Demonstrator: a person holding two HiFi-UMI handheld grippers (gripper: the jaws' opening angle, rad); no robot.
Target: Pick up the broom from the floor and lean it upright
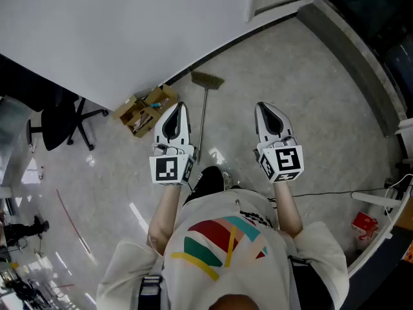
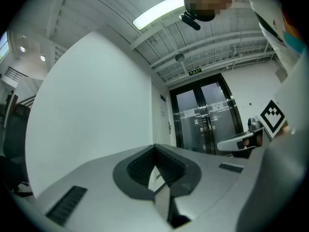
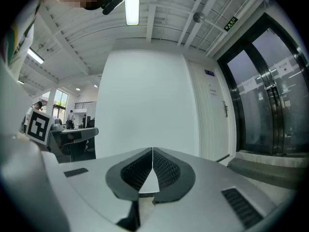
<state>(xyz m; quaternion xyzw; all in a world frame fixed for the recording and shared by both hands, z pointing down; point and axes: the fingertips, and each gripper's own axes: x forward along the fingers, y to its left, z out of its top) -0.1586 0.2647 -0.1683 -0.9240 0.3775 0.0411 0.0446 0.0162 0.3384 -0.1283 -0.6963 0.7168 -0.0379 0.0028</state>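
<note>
The broom (image 1: 202, 118) lies on the floor (image 1: 310, 95) below and between our left gripper (image 1: 181, 107) and right gripper (image 1: 261, 107), both closed on nothing, its handle running ahead, nearer the left.

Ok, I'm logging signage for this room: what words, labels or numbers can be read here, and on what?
Nothing here can be read.
Green ceiling sign: too small to read.
Small blue plaque: blurred.
Paper notices on the glass doors: blurred.
Red box: any print too small.
</note>
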